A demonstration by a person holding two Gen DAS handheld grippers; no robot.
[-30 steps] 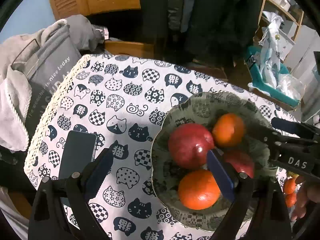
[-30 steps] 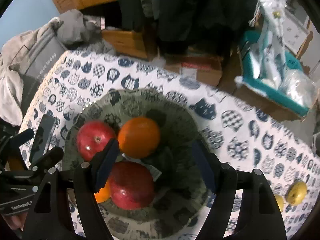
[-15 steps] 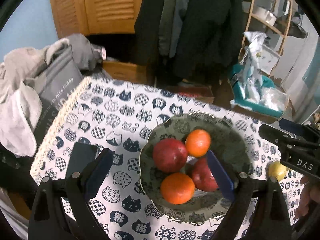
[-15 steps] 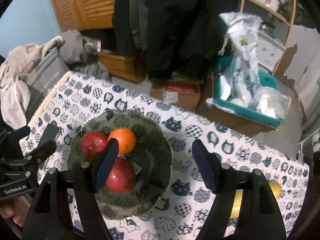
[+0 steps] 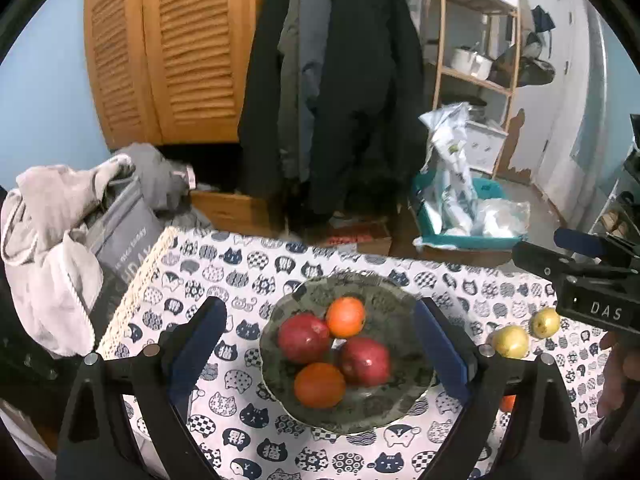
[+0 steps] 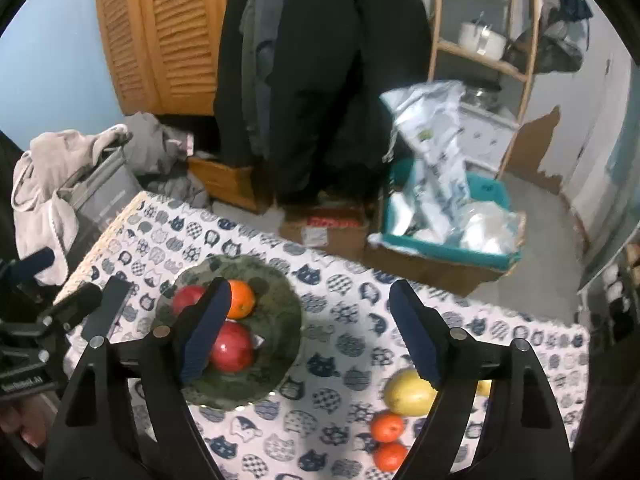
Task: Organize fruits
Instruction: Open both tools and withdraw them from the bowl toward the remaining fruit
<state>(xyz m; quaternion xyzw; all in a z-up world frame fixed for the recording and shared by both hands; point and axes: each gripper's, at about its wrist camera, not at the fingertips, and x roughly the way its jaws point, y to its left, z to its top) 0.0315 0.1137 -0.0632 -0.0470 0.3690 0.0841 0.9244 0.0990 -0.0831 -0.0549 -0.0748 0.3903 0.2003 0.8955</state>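
Observation:
A dark patterned bowl (image 5: pixel 404 396) stands on the cat-print tablecloth (image 5: pixel 248 264) with two red apples (image 5: pixel 304 338) and two oranges (image 5: pixel 320 385) in it. My left gripper (image 5: pixel 320 308) hovers well above it, open and empty. Also high over the table, my right gripper (image 6: pixel 310 290) is empty and its jaws are opening. Below it the bowl (image 6: pixel 280 292) lies to the left. At the lower right a yellow fruit (image 6: pixel 406 394) and two small oranges (image 6: pixel 386 426) lie loose on the cloth. Two yellow fruits (image 5: pixel 512 340) show right of the bowl.
A dark phone (image 6: pixel 108 308) lies left of the bowl. Grey clothes and a bag (image 5: pixel 60 240) are piled at the table's left edge. Beyond the far edge are a teal basket of packets (image 6: pixel 448 216), a cardboard box (image 6: pixel 332 228), hanging coats and a wooden shelf.
Both grippers have risen and drawn back from the bowl, so it looks smaller and the loose fruits came into view. The right jaws stand wider.

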